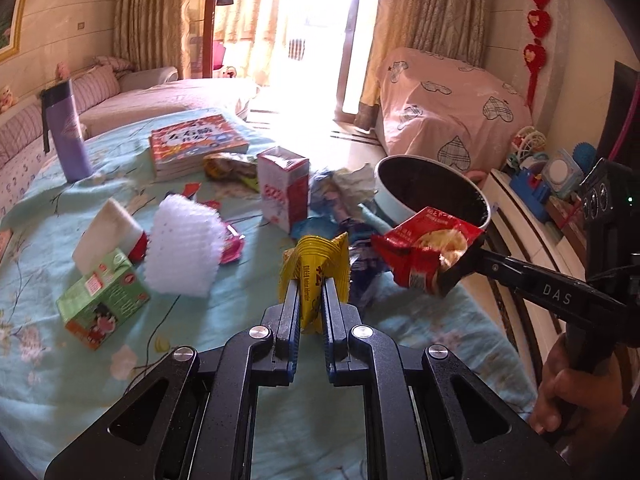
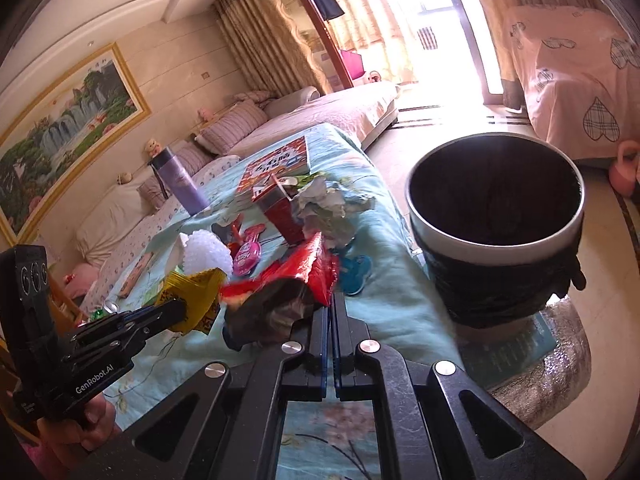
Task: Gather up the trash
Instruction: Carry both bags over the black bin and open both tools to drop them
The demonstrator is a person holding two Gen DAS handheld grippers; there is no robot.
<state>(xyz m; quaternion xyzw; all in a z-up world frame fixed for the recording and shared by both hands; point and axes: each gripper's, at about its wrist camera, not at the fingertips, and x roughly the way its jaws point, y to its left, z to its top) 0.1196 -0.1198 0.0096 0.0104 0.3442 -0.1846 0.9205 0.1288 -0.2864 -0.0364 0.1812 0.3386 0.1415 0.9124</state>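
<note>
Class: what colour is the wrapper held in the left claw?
Yellow wrapper with dark print, best seen in the left wrist view.

On the tabletop [image 1: 60, 360] a bottle [image 1: 68, 136] stands far left, with books [image 1: 196, 144] to its right. A carton [image 1: 284, 188] stands before the books, crumpled paper [image 1: 352, 184] right of it. The bin [image 2: 496, 224] sits off the tabletop's right edge. A sofa [image 1: 160, 96] lies behind.

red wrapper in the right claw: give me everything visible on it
The red wrapper is a crinkled, glossy foil-like snack packet, red with a pale food picture and white print, its torn end showing a dark lining. It is lifted off the table, pinched shut in the right claw, tilted, just before the bin's rim. Only the claw touches it.
</note>
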